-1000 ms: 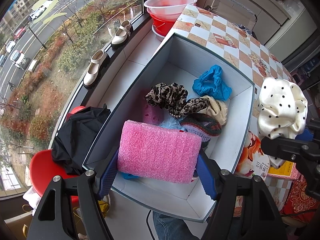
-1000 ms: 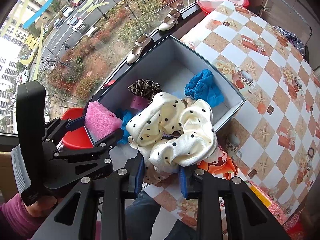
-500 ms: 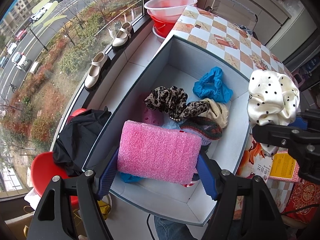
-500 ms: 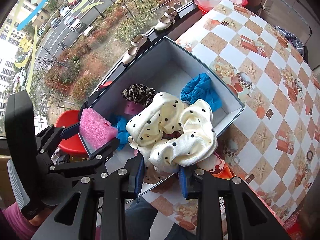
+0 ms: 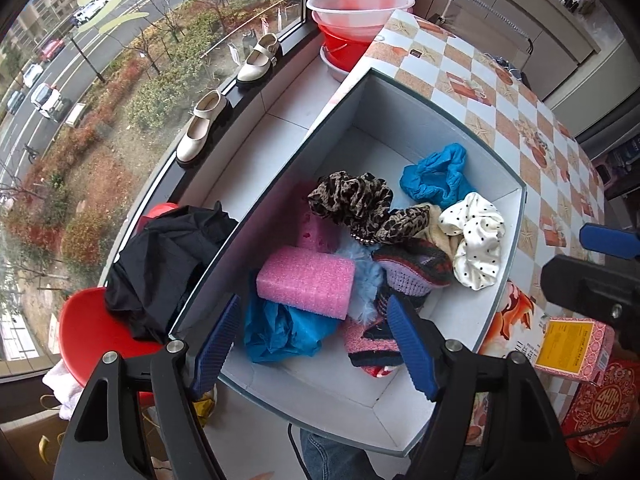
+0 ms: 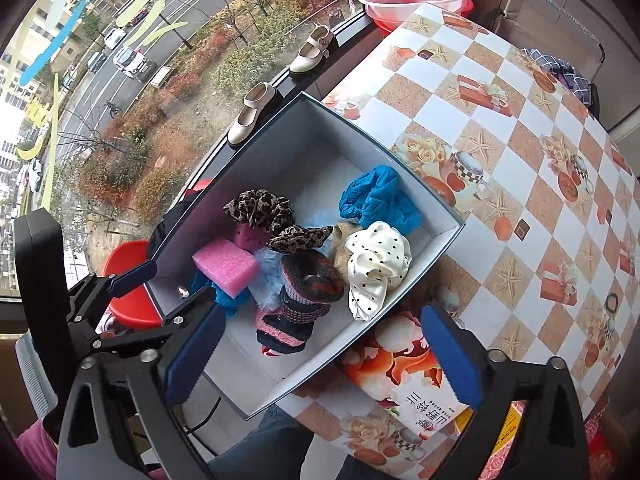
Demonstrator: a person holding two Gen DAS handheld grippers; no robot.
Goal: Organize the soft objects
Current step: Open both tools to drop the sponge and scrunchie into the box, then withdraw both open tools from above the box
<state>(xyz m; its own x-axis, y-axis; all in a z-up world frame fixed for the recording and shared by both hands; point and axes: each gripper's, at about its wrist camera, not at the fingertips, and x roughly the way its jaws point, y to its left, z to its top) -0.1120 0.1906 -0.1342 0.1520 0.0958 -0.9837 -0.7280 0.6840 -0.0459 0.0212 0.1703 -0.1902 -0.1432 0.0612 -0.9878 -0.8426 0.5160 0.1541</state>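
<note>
Both jaws open, empty; blue bag point(image 5: 280, 332) half-hidden under pink sponge point(image 5: 306, 281), box point(image 5: 460, 316) crowded

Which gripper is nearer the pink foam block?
Left. The left gripper hangs right above the pink foam block; the right gripper hangs over by the polka-dot scrunchie.

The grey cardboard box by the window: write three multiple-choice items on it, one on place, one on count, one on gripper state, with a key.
1. Where does the white polka-dot satin scrunchie lie?
A. inside the grey cardboard box
B. on the checked tablecloth
C. on the windowsill

2. How many cream strap shoes stand on the sill?
A. one
B. two
C. three

3. How is the right gripper?
A. shut on the scrunchie
B. open, nothing between its pads
C. shut, empty

Key: 1 A, it rests against the box's near wall; 2 B, a pair shows by the glass; 3 B, its blue pads stand wide apart, having just opened.
</note>
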